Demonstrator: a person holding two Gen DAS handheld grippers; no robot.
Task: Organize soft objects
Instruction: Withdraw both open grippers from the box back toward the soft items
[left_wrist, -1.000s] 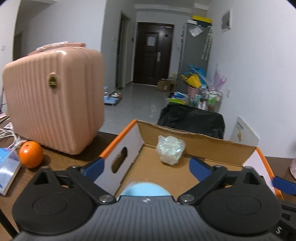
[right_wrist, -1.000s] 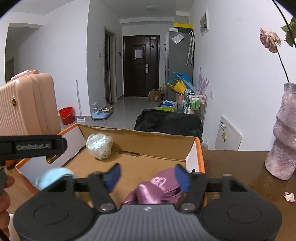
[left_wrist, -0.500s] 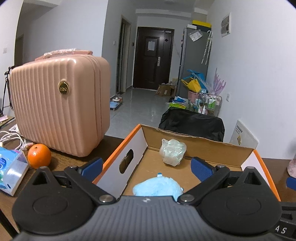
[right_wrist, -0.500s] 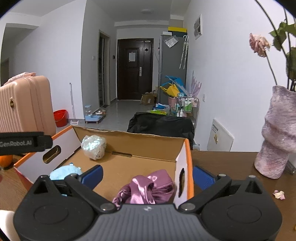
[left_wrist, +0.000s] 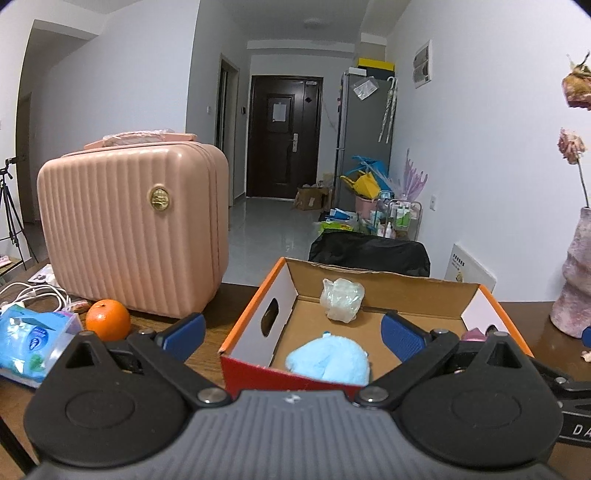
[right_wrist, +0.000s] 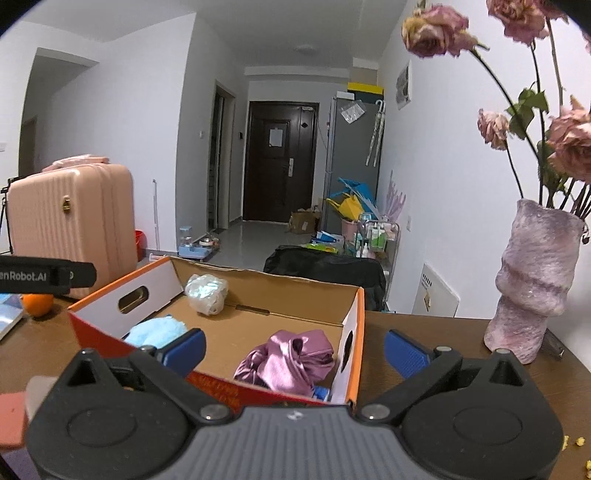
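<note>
Both claws, left (left_wrist: 291, 330) and right (right_wrist: 293, 349), have drawn back wide open and empty; blue plush (left_wrist: 328, 360), purple cloth (right_wrist: 286, 360) and plastic bundle (left_wrist: 341, 299) lie in the box (left_wrist: 255, 321), apparently little left.

– What is counted in the cardboard box (right_wrist: 354, 314)?
– Three soft things: one blue plush (left_wrist: 328, 360), one white bundle (right_wrist: 206, 293), one purple satin cloth (right_wrist: 286, 363).
– And outside it?
– One orange (left_wrist: 108, 319), one pink suitcase (left_wrist: 136, 229), one vase (right_wrist: 532, 280), one tissue pack (left_wrist: 31, 338).

Glossy purple satin cloth (right_wrist: 291, 360), fluffy blue plush (left_wrist: 328, 363), matt cardboard box (right_wrist: 258, 280).
</note>
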